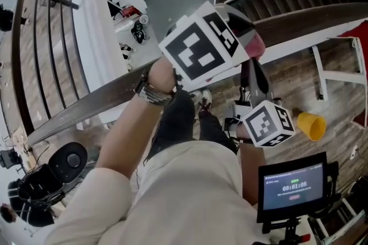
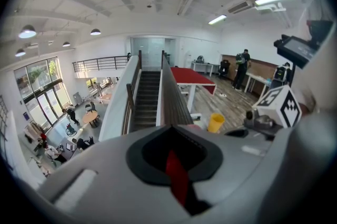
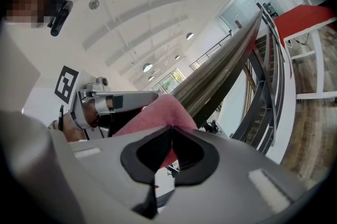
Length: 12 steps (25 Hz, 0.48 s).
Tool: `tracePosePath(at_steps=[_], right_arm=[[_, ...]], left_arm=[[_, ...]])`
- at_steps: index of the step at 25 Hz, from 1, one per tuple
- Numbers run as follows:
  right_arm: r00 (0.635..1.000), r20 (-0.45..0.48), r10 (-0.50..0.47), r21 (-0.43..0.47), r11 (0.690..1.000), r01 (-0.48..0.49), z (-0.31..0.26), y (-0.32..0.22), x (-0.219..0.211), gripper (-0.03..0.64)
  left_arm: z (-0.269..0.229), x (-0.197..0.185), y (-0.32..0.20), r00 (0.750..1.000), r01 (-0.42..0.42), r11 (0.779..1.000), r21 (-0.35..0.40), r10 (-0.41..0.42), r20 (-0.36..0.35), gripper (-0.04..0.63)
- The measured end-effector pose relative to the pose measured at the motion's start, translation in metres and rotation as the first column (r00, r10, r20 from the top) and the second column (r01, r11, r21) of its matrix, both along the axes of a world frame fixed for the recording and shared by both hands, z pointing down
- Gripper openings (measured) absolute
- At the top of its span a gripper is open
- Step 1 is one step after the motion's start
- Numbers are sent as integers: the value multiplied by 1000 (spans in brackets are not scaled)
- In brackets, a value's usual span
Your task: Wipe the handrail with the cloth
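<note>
1. Left gripper (image 2: pixel 169 136) clenched on the pink cloth (image 1: pixel 256 45); the cloth bunches past its jaw tips against the handrail (image 1: pixel 86 106);
2. Right gripper (image 3: pixel 170 129) jaws pressed together, gripping nothing; cloth lies beyond their tips.

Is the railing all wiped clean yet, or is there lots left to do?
Done: the pink cloth is picked up, clamped in the left gripper. In hand: it sits at the wooden handrail. The right gripper hangs lower, shut and empty. Left: the rail shows no wiped stretch I can tell, so probably most of the wiping.
</note>
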State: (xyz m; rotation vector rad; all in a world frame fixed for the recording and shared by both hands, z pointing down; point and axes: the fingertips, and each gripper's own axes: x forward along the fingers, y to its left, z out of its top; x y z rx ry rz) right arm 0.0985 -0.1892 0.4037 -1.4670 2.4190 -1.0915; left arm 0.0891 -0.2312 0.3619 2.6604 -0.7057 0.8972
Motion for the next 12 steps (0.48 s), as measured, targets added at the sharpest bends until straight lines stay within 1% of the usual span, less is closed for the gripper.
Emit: tracePosePath(at_steps=[12], right_arm=[[1000, -4, 19, -14, 1000, -19, 2, 8, 0, -2]], left_arm=[[3, -1, 8, 1000, 3, 1000, 6, -3, 0, 6]])
